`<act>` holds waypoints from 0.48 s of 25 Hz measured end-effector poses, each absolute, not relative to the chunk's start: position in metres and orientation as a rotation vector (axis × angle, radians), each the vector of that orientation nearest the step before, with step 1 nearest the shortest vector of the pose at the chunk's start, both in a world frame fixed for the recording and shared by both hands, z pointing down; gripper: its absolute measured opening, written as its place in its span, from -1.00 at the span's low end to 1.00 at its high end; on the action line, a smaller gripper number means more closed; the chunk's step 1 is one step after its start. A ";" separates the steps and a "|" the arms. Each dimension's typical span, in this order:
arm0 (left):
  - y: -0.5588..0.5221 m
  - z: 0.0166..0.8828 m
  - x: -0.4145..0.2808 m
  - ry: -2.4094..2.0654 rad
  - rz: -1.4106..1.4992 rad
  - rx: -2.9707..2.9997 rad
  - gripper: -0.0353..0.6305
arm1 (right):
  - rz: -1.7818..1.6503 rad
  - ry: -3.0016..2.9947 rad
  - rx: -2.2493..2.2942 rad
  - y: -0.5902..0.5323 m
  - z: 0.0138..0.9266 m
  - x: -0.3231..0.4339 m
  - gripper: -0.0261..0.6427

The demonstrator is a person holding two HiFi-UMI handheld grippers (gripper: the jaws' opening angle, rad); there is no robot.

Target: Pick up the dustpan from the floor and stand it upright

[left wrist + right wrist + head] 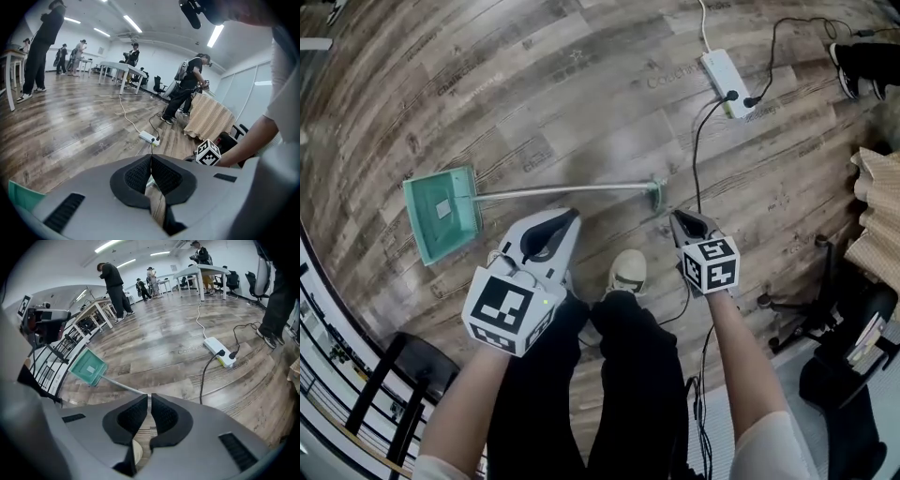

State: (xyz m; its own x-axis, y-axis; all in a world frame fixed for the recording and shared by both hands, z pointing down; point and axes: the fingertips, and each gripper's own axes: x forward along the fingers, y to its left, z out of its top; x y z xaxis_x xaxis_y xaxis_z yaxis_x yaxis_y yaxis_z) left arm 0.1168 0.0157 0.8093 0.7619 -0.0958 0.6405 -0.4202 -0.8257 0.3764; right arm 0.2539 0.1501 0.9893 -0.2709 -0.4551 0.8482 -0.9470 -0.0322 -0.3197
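Plainly, the dustpan [441, 214] lay flat on the floor [581, 94], left of centre.
The left gripper [565, 223] and right gripper [682, 223] hung below it, jaws pressed together and empty, with the right one near the handle [572, 190] end.

Grey left gripper [570, 217] and right gripper [676, 217], black ribbed pads [136, 175], black-and-white marker cubes [508, 309] behind them; white sleeves [766, 448], black trousers [623, 375], pale shoe [627, 272].
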 end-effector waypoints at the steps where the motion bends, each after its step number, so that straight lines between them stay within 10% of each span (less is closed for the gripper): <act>1: 0.013 0.818 0.115 -0.392 0.854 2.443 -0.82 | 1.273 -1.740 1.471 0.150 1.001 0.255 -0.84; 12: 0.000 0.894 0.090 -0.401 0.894 2.428 -0.82 | 1.293 -1.663 1.336 0.164 1.115 0.253 -0.51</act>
State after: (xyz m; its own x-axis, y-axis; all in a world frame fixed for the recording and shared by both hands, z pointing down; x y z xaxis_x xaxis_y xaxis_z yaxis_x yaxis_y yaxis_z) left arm 0.0904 0.0004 0.8944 0.7386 -0.0946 0.6675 -0.4357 -0.8226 0.3654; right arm 0.2534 0.1644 1.1147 -0.2822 -0.3290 0.9012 -0.9544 0.0013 -0.2984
